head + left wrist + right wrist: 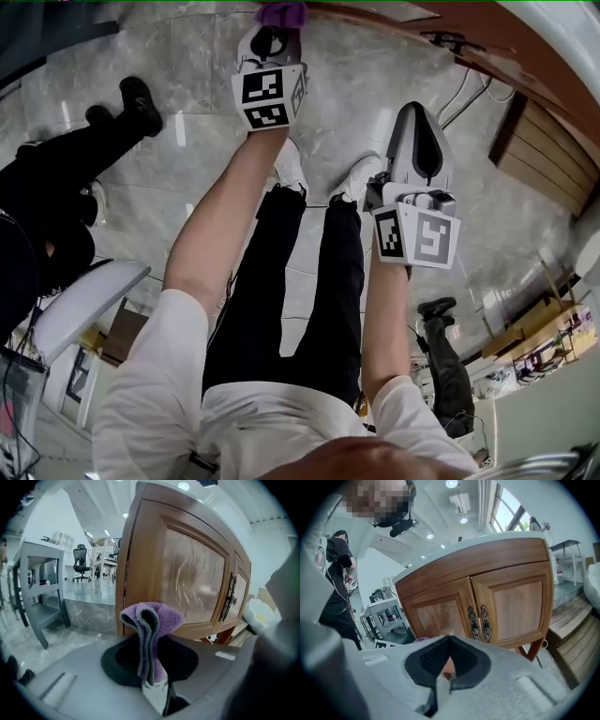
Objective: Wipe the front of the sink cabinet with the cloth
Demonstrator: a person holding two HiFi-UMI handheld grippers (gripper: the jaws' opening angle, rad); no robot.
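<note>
A folded purple cloth [153, 623] stands upright in my left gripper [151, 677], whose jaws are shut on it. In the head view the same cloth [281, 13] shows at the top edge, ahead of the left gripper [275, 36]. The wooden sink cabinet [187, 578] stands close in front, the cloth a short way off its left door. My right gripper [449, 666] is shut with nothing in it and points at the cabinet [487, 602] near its two metal handles [480, 620]. From above, the right gripper [417, 117] hangs lower, beside the cabinet's brown edge [530, 66].
A person in black [56, 187] stands at the left, and another pair of black boots [441, 347] at the lower right. A grey shelf table [42, 588] stands left of the cabinet. Wooden slats [576, 620] and a white cable [543, 656] lie to its right.
</note>
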